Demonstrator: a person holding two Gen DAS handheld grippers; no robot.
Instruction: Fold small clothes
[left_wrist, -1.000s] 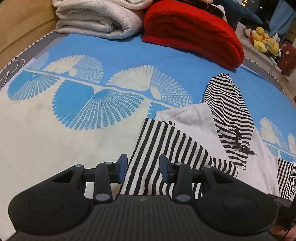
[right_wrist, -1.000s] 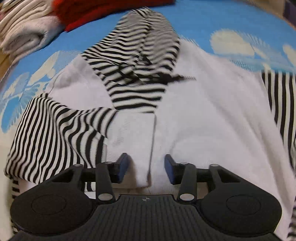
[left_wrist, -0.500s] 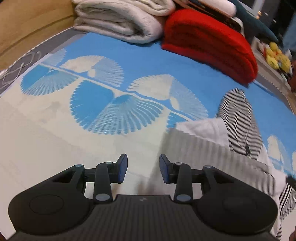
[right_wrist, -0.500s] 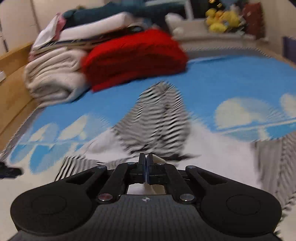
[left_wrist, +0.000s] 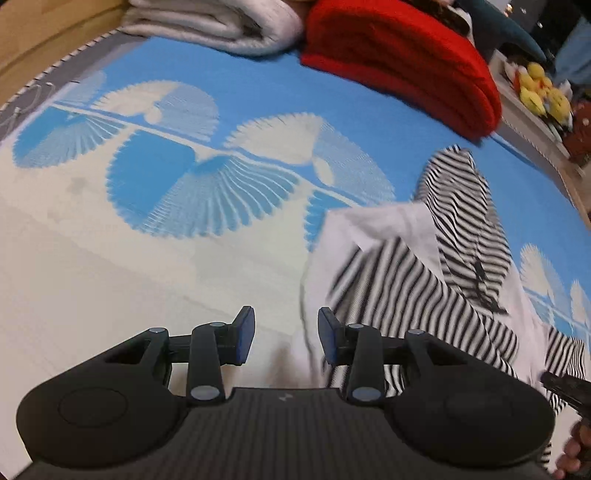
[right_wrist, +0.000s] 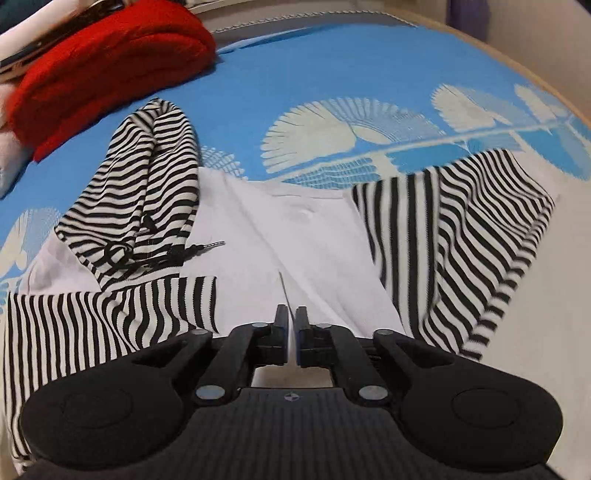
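1. Hoodie (right_wrist: 295, 229): one small garment, white body with black-and-white striped hood and sleeves, lying spread on the blue and cream patterned bedspread (right_wrist: 332, 66).
2. Sleeves: two counted. One (right_wrist: 110, 310) is folded across the white body, below the hood (right_wrist: 147, 177). The other (right_wrist: 461, 240) lies out to the side, not yet folded in.
3. Right gripper (right_wrist: 291, 332): jaws close together and opening; a thin upright ridge of white fabric stands in the narrow gap. Whether the pads press on it, cannot tell.
4. Left gripper (left_wrist: 284, 336): jaws spread, nothing gripped, over the garment's edge where white cloth meets bare bedspread.
5. Step in hand, as judged: folding in the sleeves, roughly halfway, one in and one out.
6. Next move probably calls for taking the loose sleeve near its cuff and carrying it across the body level with the first, keeping the white panel flat. The hood cord (right_wrist: 199, 247) trails loose and may want tucking.
7. Background count: one red folded blanket (left_wrist: 399, 59), one pale folded blanket (left_wrist: 221, 22), a cluster of yellow soft toys (left_wrist: 543, 92), number unclear.
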